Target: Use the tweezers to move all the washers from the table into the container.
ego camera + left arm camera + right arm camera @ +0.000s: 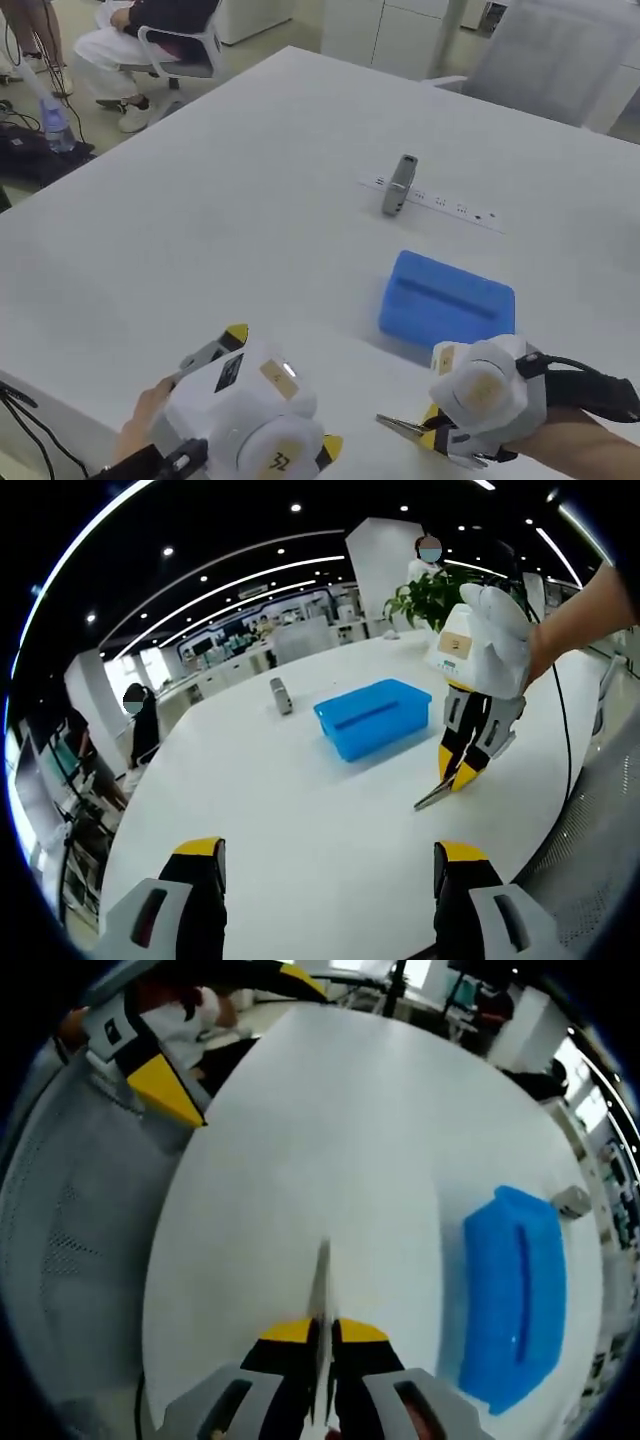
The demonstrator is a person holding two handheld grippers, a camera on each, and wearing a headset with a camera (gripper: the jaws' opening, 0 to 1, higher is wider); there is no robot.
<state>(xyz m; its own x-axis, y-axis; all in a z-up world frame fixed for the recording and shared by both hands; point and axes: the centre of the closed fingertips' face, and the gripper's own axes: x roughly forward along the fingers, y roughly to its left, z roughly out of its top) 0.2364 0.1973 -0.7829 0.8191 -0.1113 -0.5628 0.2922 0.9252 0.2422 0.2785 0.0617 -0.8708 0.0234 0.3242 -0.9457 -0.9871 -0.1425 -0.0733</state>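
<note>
Tweezers (400, 428) sit clamped in the right gripper (432, 428), jaws closed tight on the handle end, near the front edge of the table (250, 200). In the right gripper view the tweezers (322, 1290) run straight out from between the jaws of the right gripper (322, 1332) as one thin blade, arms pressed close together; cannot tell whether the tip holds anything. From the left gripper view the right gripper (460, 770) points down at a slant, tweezers (440, 795) tip low over the table (300, 830); contact with the surface not clear. Blue container (447, 300) stands on the table just beyond the right gripper, apart from the tweezers tip; its top face shows a long groove, and I cannot tell whether it is open. Same container (372, 716) sits mid-table in the left gripper view, and to the right of the blade in the right gripper view (515, 1300). Left gripper (285, 390) is at the near edge, left of the right one, jaws spread wide with nothing between them (330, 850). Grey block (399, 184) stands further back beside a flush socket strip (440, 200). A person sits on a chair (180, 50) beyond the far left corner.
</note>
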